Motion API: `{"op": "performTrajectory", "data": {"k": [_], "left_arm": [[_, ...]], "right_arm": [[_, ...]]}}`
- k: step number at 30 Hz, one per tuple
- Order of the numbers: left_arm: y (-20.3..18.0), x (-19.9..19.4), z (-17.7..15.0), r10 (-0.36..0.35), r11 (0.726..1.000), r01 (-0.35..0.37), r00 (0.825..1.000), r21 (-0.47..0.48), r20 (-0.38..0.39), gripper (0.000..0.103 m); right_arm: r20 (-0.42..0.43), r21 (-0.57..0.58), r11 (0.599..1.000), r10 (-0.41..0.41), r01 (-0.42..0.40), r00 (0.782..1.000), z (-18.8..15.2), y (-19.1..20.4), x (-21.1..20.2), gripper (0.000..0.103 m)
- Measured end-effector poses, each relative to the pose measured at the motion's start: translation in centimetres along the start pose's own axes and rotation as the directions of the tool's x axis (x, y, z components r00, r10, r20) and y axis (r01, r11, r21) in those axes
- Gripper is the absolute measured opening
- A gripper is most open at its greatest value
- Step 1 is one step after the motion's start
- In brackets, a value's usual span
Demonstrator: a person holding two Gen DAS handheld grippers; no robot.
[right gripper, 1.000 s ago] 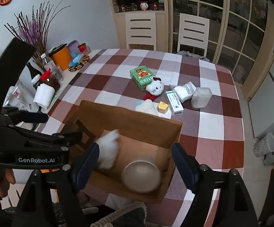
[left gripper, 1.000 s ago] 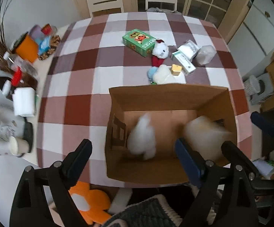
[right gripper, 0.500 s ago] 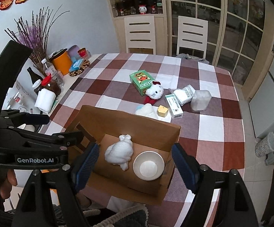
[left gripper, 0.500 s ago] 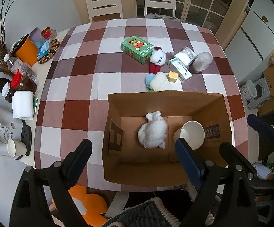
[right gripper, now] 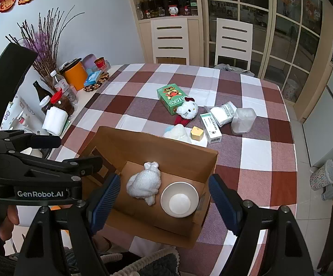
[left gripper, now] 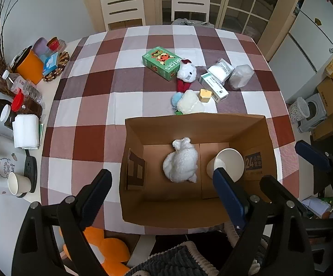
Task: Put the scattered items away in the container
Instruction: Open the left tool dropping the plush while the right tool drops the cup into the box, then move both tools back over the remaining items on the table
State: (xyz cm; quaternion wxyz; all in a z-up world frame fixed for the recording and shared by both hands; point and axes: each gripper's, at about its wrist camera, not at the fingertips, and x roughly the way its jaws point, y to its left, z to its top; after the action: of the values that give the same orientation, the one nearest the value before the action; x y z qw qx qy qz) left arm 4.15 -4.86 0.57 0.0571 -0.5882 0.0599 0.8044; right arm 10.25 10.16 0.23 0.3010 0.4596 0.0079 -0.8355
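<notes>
1. While both tools hang over the box, the left gripper [left gripper: 164, 188] has its jaws spread wide with nothing between them, and the right gripper [right gripper: 164, 195] is also apart and empty, at the bottom of its own view.
2. The cardboard box [left gripper: 196, 124], which is the container, fills the lower centre of the left view. Inside it a white plush toy [left gripper: 181, 161] lies on the floor of the box, and a paper cup [left gripper: 228, 163] lies just beside it, to the right.
3. Outside the box, in the upper centre of the frame, the scattered items are waiting on the checked tablecloth [left gripper: 93, 105]: a green box [left gripper: 163, 63], a cat plush [left gripper: 186, 73] touching it, a cream plush [left gripper: 189, 102] close to the far wall of the box, a small yellow block [left gripper: 205, 95], a white-green carton [left gripper: 213, 85], a white packet [left gripper: 220, 70] and a clear container [left gripper: 241, 76].
4. I judge the next step is another pick. It is good to take the nearest item first, the cream plush, coming from above with the jaws across its soft body, and to lift it clear over the box wall before releasing.
5. The carton and the yellow block touch, so a clean approach from the free side is safer.
6. Readable writing: "BRICKS" on the green box, "24" on a label [left gripper: 254, 163] on the inner right wall of the box, and "GenRobot.AI" on the left tool in the right view.
</notes>
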Motion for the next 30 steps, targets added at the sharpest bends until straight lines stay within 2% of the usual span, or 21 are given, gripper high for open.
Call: {"op": "performTrajectory", "data": {"k": [30], "left_arm": [[-2.5, 0.5, -1.5, -0.032, 0.999, 0.034, 0.999, 0.043, -0.034, 0.091]], "right_arm": [[-0.028, 0.022, 0.999, -0.023, 0.023, 0.999, -2.3, -1.7, -1.3, 0.081]]}}
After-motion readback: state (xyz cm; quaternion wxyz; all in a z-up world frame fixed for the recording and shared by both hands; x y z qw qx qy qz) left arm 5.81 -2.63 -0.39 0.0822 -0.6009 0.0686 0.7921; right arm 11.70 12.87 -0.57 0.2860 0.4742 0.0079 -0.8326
